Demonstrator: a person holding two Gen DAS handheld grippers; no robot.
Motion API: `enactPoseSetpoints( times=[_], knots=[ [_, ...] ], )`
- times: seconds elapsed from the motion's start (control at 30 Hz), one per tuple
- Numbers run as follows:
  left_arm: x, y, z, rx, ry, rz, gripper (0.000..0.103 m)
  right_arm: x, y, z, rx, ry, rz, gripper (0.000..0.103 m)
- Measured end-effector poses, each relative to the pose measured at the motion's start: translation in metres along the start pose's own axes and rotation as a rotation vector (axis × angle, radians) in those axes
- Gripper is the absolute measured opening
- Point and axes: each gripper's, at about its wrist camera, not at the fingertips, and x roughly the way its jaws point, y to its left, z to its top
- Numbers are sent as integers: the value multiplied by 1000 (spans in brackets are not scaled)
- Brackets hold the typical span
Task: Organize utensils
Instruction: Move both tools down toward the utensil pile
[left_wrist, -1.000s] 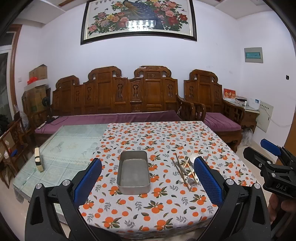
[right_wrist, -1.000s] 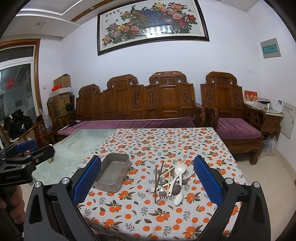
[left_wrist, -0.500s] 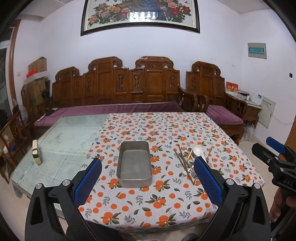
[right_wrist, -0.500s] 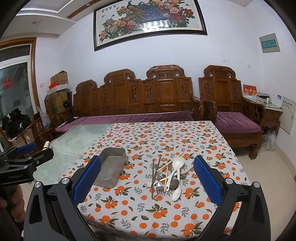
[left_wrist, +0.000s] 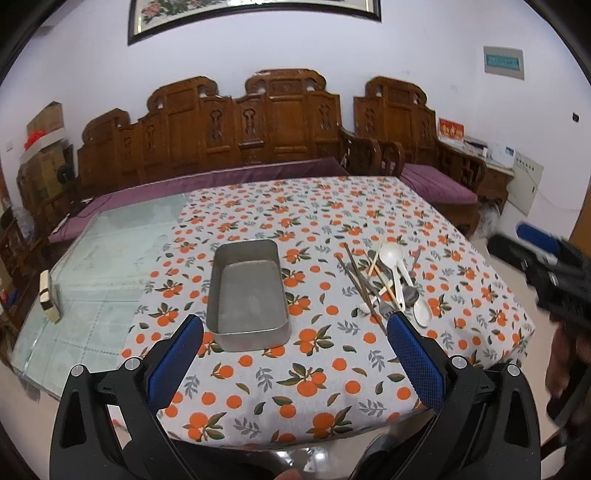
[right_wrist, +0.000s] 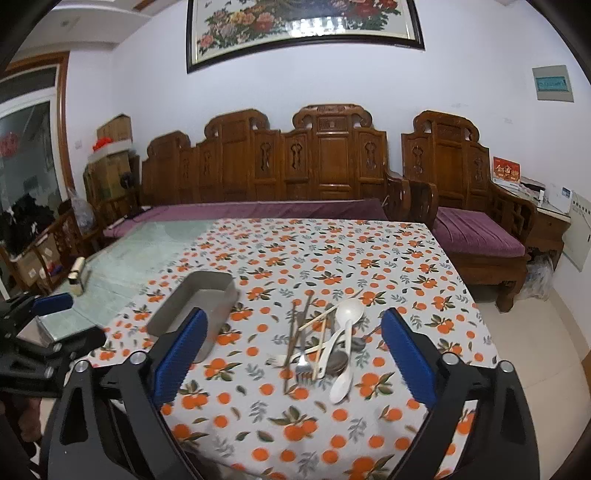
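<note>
Orange-patterned cloth (left_wrist: 332, 229) covers most of the desk (left_wrist: 110, 258) in the left wrist view, with bare glass showing on the left side. A grey metal tin (left_wrist: 246, 293) sits on the cloth, long side running away from the camera, with nothing inside. To its right, well apart from it, lies a loose heap of utensils (left_wrist: 388, 286): dark chopsticks, pale chopsticks, two white spoons and a fork, crossing one another. The left tongs (left_wrist: 295, 330) hang over the near edge of the desk, spread wide with nothing between the blue pads; the tin's near end lies between them. The right tongs (left_wrist: 535, 240) show at the right edge, blurred. A small block (left_wrist: 46, 291) stands on the glass at far left.

In the right wrist view, the right tongs (right_wrist: 291, 326) are likewise spread wide and hold nothing. The utensils (right_wrist: 321, 343) lie on the cloth (right_wrist: 332, 251) between the fingers, farther along. The tin (right_wrist: 195, 308) sits to the left, partly behind the left finger. The left tongs (right_wrist: 51, 310) appear at the left edge.
</note>
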Motion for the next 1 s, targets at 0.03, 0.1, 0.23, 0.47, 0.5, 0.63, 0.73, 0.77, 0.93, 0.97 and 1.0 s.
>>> enactPoseSetpoints(
  times=[0.03,0.1,0.23,0.47,0.5,0.63,0.73,0.77,0.93,0.97,1.0],
  knots=[
    [3,0,0,3,6,-6,96,9,-3,5,-11,15,-1,87],
    [12,-2,1,4,22,-36,96,22,-9,12,-29,35,-1,86],
    [28,-7,5,7,40,-50,96,48,-24,19,-42,79,10,82],
    [66,-19,11,23,77,-86,96,85,-55,-3,-55,168,-5,78],
    [72,-23,12,32,84,-91,96,88,-59,-7,-46,175,-2,76],
    [96,-38,9,39,121,-122,96,105,-76,-29,-10,220,12,68],
    [114,-50,6,42,144,-142,96,118,-84,-40,-13,246,8,64],
    [122,-55,5,41,158,-151,95,123,-87,-44,-10,261,6,63],
    [153,-75,-2,75,206,-175,81,141,-102,-61,17,315,5,58],
    [161,-79,-3,79,221,-189,77,143,-103,-63,22,323,1,58],
    [169,-83,-5,77,239,-201,72,144,-104,-64,25,329,1,58]
  ],
)
